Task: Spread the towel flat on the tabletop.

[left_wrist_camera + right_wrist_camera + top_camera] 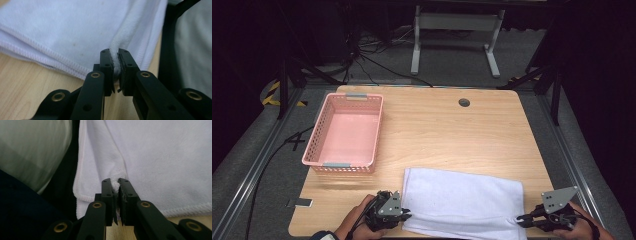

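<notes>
A white towel [462, 200] lies folded flat on the near part of the wooden table [437, 130]. My left gripper [406, 215] sits at the towel's near left corner, shut on a pinch of the towel [75, 30] edge. My right gripper [518, 219] is at the near right corner, its jaws closed on a fold of the towel [155, 157]. In the left gripper view [114, 61] and in the right gripper view [115, 185] white cloth bulges up between the black jaws. A hand holds each gripper at the table's front edge.
An empty pink plastic basket [346, 131] stands at the table's left side, beyond the towel. A round cable hole [464, 102] is at the far middle. White desk legs [454, 40] stand on the grey floor beyond the table.
</notes>
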A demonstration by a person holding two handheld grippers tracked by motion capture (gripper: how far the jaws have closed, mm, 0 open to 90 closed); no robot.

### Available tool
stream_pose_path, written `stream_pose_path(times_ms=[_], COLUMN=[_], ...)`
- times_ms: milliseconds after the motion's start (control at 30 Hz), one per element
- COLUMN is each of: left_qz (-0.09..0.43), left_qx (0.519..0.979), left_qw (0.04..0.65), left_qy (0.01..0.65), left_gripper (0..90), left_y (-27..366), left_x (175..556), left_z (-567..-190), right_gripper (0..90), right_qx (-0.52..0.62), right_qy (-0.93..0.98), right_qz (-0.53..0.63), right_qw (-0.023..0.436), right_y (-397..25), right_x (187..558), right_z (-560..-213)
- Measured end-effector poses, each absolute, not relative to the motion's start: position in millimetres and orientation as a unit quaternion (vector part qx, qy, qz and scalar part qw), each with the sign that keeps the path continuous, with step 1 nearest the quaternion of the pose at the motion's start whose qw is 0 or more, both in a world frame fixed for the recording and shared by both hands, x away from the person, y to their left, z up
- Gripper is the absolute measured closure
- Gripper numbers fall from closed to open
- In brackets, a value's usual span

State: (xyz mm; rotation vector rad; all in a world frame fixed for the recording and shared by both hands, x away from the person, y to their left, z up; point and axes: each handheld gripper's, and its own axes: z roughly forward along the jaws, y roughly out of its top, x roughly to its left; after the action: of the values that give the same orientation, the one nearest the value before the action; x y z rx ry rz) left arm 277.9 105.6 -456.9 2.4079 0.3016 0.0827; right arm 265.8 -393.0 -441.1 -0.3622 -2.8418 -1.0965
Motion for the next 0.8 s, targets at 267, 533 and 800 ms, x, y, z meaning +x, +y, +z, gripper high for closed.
stream_pose_path(times_ms=[267,533,800], left_qz=[0.066,0.118,0.136], left_qx=[0.93,0.923,0.9], left_qw=[0.334,0.316,0.369], left_qy=[0.141,0.187,0.186], left_gripper=[83.4,83.3,83.1], left_y=[102.1,98.0,115.0], left_x=[301.5,337.8,325.2], left_z=[-456.2,-454.3,-439.1], right_gripper=[83.9,84.4,82.2], right_qx=[-0.139,-0.185,-0.174], right_qy=[-0.932,-0.925,-0.897], right_qz=[-0.336,-0.308,-0.383], right_qw=[-0.017,-0.127,-0.138], right_y=[-384.1,-369.3,-395.4], right_x=[287.8,334.7,311.6], right_z=[-444.1,-440.9,-419.5])
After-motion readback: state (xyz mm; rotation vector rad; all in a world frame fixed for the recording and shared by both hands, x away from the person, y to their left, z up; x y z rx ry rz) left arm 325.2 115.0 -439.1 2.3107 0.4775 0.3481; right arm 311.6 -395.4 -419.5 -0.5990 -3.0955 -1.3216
